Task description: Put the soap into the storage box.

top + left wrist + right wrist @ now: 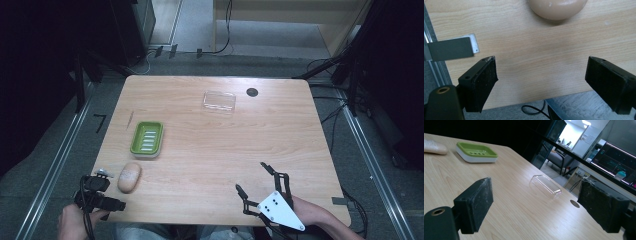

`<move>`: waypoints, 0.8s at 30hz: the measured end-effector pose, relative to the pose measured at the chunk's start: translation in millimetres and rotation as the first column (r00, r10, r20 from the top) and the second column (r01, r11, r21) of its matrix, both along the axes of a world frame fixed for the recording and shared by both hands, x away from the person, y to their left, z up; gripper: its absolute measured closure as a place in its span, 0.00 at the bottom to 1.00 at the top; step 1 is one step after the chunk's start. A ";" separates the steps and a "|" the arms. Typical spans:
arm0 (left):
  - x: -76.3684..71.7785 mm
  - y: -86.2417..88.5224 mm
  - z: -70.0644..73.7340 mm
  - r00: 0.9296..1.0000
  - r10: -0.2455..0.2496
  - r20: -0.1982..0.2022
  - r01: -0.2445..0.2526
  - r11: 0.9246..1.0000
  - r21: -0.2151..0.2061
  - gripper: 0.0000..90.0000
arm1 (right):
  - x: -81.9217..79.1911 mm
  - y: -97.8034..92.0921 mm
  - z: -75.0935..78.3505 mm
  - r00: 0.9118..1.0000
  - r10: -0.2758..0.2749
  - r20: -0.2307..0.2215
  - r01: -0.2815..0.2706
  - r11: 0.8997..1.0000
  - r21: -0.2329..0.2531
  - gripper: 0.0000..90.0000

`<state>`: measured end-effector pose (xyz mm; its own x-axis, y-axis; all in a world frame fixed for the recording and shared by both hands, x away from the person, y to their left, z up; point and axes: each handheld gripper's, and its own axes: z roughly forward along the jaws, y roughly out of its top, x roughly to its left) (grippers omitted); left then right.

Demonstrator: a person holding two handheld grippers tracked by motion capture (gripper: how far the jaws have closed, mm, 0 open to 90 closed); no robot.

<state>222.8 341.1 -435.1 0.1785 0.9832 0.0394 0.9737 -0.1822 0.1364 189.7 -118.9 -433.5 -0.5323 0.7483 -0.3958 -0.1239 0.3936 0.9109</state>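
Observation:
A green soap dish (146, 138) with a white base sits left of the table's middle, also in the right gripper view (476, 152). A beige soap bar (129, 177) lies just in front of it, near the front-left corner. My left gripper (111, 192) hovers at that corner, open and holding nothing; in its own view (540, 72) the soap bar (557, 7) lies ahead of the jaws, apart from them. My right gripper (250, 176) stands open over the front right of the table and is likewise bare (534, 202). The soap bar (434, 146) shows at far left.
A clear plastic lid (219, 101) lies at the back of the wooden table (210, 150), also ahead of the right gripper (545, 185). A dark round hole (252, 92) sits beside it. A metal bracket (451, 47) clamps the table's left edge.

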 end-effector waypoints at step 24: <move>6.1 -5.0 7.4 1.000 -0.009 -0.006 0.009 1.000 -0.012 0.11 | 1.0 3.4 0.2 1.000 0.012 0.000 -0.012 1.000 -0.002 0.15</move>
<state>228.9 336.2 -427.7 0.1876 0.9819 0.0266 0.9729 -0.1895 0.1325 190.8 -115.6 -433.3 -0.5410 0.7413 -0.3972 -0.1285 0.3939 0.9101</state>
